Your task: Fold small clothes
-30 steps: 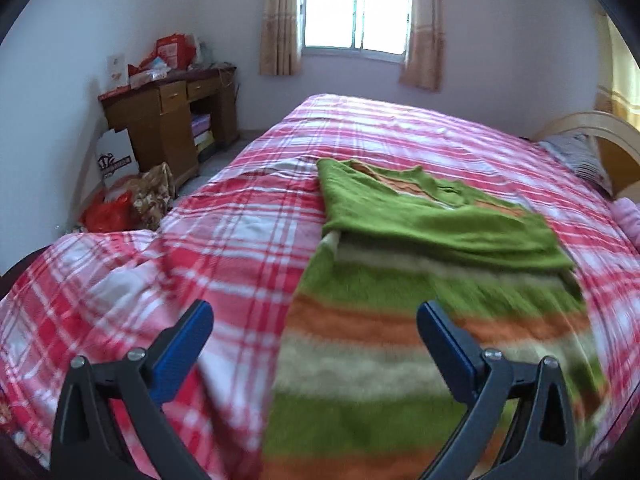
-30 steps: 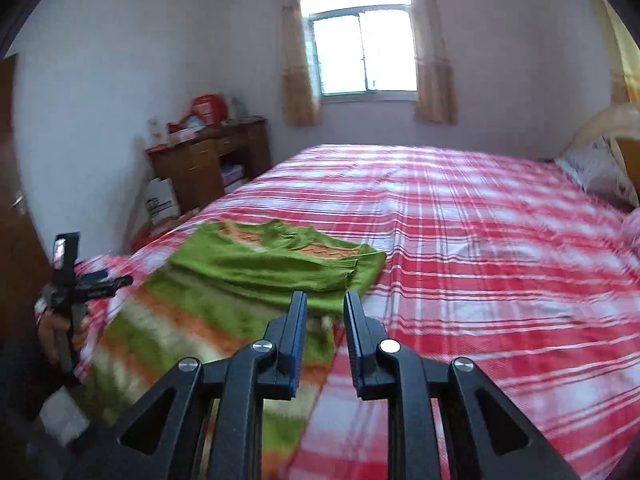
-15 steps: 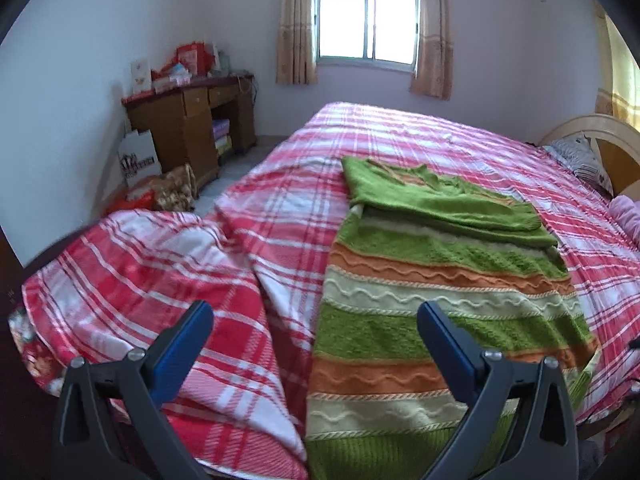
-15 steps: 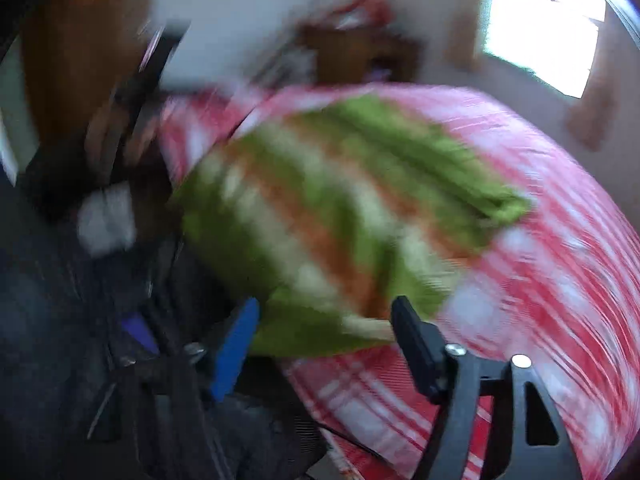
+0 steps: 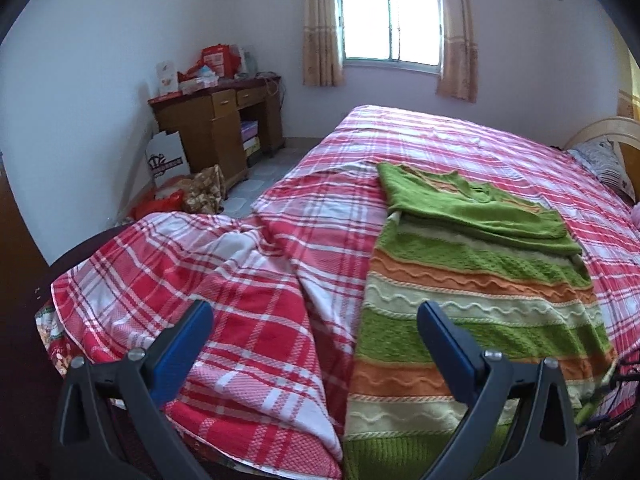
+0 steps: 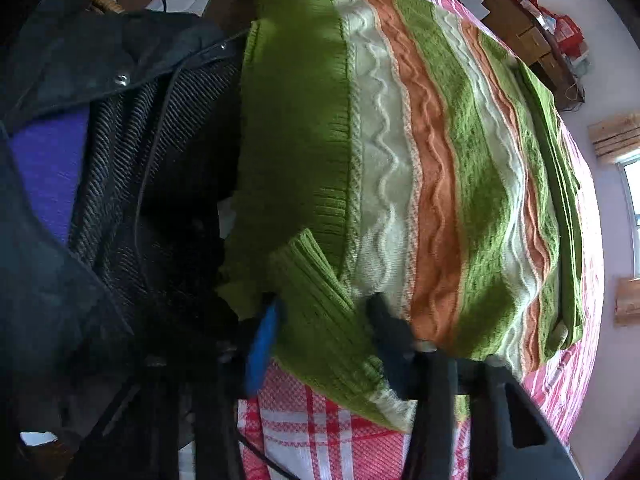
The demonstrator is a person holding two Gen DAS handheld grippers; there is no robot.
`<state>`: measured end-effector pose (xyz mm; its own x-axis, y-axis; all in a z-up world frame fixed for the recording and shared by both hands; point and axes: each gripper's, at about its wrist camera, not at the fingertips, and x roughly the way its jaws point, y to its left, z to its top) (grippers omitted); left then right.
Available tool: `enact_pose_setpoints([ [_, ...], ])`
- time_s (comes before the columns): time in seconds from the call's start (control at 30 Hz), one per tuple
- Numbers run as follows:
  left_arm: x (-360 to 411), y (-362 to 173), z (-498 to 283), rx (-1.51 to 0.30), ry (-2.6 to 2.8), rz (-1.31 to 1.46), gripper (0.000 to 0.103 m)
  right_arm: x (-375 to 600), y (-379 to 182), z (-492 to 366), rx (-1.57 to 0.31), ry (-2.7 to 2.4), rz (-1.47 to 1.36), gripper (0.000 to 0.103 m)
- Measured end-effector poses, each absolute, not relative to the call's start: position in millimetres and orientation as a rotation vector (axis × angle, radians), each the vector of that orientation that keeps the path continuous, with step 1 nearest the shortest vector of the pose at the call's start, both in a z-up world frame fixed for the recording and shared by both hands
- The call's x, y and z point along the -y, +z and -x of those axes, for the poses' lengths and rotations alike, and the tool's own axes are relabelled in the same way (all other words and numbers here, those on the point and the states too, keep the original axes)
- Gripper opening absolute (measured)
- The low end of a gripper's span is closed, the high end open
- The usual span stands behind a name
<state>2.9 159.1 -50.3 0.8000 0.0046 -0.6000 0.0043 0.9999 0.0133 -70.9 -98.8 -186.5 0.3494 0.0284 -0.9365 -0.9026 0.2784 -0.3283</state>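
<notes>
A green, orange and cream striped sweater (image 5: 472, 320) lies flat on the red plaid bed (image 5: 460, 148), its top part folded down over the body. My left gripper (image 5: 316, 332) hovers open over the near edge of the bed, beside the sweater's left side, with nothing between its fingers. In the right wrist view the sweater (image 6: 440, 160) fills the frame. My right gripper (image 6: 320, 336) points steeply down at the near corner of the ribbed green hem. Its jaws are closing and the bunched hem sits pinched between the blue pads.
A wooden desk (image 5: 216, 128) with boxes on it stands at the far left wall, with bags (image 5: 176, 196) on the floor beside it. A pillow (image 5: 608, 164) lies at the headboard, far right. A person's dark jacket (image 6: 100, 160) fills the left of the right wrist view.
My right gripper swung down and rolled from a level view over the bed to the sweater's near hem corner, opening wide and then closing on it. The left gripper drew back a little.
</notes>
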Motion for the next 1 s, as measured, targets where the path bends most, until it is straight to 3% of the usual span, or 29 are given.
enact_pose_setpoints([
  [0.03,-160,-51,-4,-0.645,0.005,-0.012,0.103,101,-179,68,-1.043,0.810,1.052,0.014],
  [0.1,-165,-50,-9,-0.640,0.016,0.001,0.103,106,-166,68,-1.029,0.799,1.004,0.010],
  [0.37,-188,-42,-30,-0.628,-0.013,0.099,0.103,220,-73,-5,-0.858,0.589,0.156,0.009],
  [0.63,-178,-50,-41,-0.673,-0.126,0.035,0.103,286,-128,-53,-0.894,0.299,-0.177,0.009],
  [0.9,-153,-73,-26,-0.713,-0.362,-0.079,0.103,271,-144,-55,-0.898,0.272,-0.178,0.009],
  [0.97,-144,-84,-31,-0.743,-0.393,-0.065,0.092,272,-146,-57,-0.900,0.273,-0.182,0.009],
  [1.0,-141,-87,-33,-0.756,-0.400,-0.059,0.079,272,-147,-57,-0.898,0.275,-0.182,0.009],
])
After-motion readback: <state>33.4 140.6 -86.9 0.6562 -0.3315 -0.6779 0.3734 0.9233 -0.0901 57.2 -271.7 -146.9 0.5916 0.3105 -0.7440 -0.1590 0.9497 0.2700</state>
